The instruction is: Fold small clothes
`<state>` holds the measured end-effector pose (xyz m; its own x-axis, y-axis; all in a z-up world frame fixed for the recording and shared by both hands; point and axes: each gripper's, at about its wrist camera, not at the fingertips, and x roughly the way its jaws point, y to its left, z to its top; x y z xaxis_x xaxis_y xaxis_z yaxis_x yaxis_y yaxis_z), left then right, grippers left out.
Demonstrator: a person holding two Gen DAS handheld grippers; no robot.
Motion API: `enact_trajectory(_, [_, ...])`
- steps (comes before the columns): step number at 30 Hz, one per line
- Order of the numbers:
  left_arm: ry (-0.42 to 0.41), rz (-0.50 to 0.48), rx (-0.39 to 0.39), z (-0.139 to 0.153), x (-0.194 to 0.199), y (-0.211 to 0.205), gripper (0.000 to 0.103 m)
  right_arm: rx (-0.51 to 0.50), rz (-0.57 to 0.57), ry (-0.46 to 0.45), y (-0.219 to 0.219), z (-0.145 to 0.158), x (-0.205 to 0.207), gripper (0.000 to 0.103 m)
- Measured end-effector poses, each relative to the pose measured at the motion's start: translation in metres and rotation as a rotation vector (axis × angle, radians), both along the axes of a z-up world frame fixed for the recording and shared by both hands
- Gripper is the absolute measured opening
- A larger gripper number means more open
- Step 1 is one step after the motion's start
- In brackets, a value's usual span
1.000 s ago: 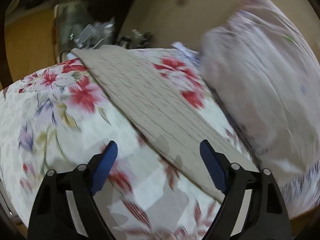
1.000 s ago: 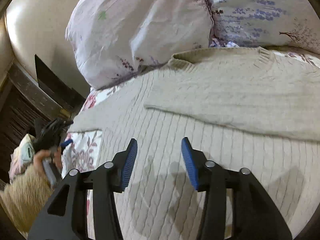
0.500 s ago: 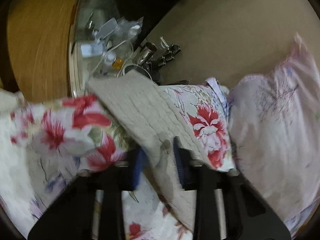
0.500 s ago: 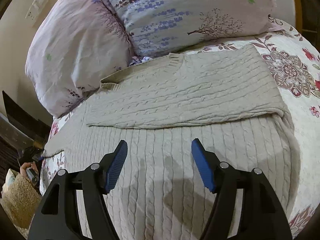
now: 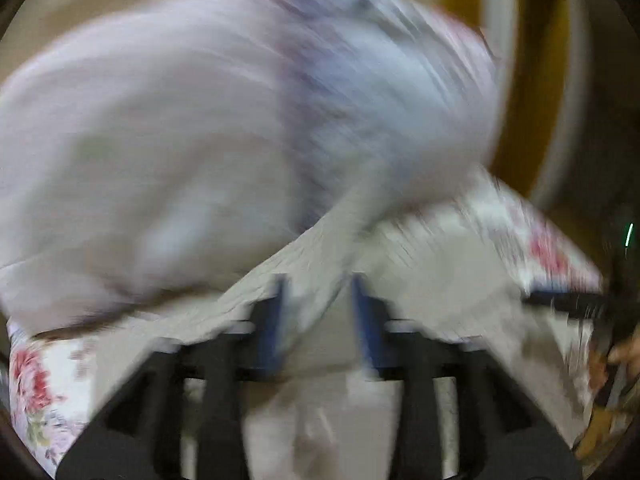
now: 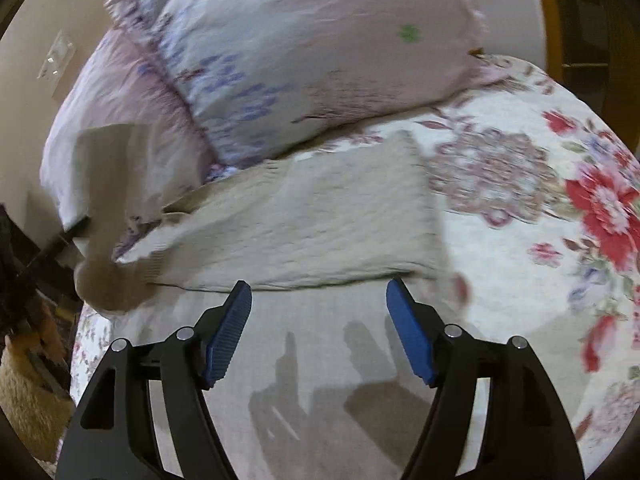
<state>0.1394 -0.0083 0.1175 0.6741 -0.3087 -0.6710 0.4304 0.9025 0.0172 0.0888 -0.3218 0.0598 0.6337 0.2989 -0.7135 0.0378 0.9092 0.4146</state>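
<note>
A beige cable-knit sweater (image 6: 304, 236) lies on the floral bedspread (image 6: 560, 208), one sleeve folded across its chest. My left gripper (image 5: 318, 320) is shut on the other sleeve (image 5: 320, 256) and holds it lifted; that view is badly blurred. In the right wrist view the lifted sleeve (image 6: 104, 200) hangs at the far left in front of the pillows. My right gripper (image 6: 320, 328) is open and empty, hovering over the sweater's lower body.
Two pale lilac pillows (image 6: 304, 48) lean at the head of the bed behind the sweater. The bed's left edge (image 6: 80, 344) drops to a dark floor with a tan rug (image 6: 24, 396). A wooden frame (image 6: 556, 20) stands at the far right.
My left gripper has closed on the sleeve and swung it up and across toward the pillows. My right gripper opened wider and shifted right over the sweater.
</note>
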Motion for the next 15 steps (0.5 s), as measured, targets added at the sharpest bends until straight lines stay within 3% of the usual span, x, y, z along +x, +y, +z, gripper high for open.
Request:
enact_trajectory(1, [0.038,-0.015,0.046,-0.017,-0.004,-0.02,0.05,0.004,-0.012,0.016,-0.009,-0.003,-0.004,0.071])
enact_trajectory(3, [0.082,0.018,0.051,-0.033,-0.012,-0.012,0.052,0.011,-0.027,0.035,-0.024,-0.006,-0.014,0.071])
enact_trajectory(6, [0.117,0.187,0.023,-0.044,-0.045,0.045,0.074,0.025,-0.036,0.082,-0.046,-0.014,-0.037,0.071])
enact_trajectory(11, [0.311,0.395,-0.026,-0.076,-0.1,0.133,0.075,0.189,0.013,0.229,-0.064,-0.045,-0.079,0.059])
enact_trajectory(14, [0.447,0.418,-0.139,-0.099,-0.138,0.149,0.068,0.281,0.077,0.278,-0.058,-0.058,-0.103,0.043])
enact_trajectory(15, [0.436,0.416,-0.161,-0.098,-0.152,0.154,0.067,0.313,0.093,0.294,-0.057,-0.06,-0.108,0.038])
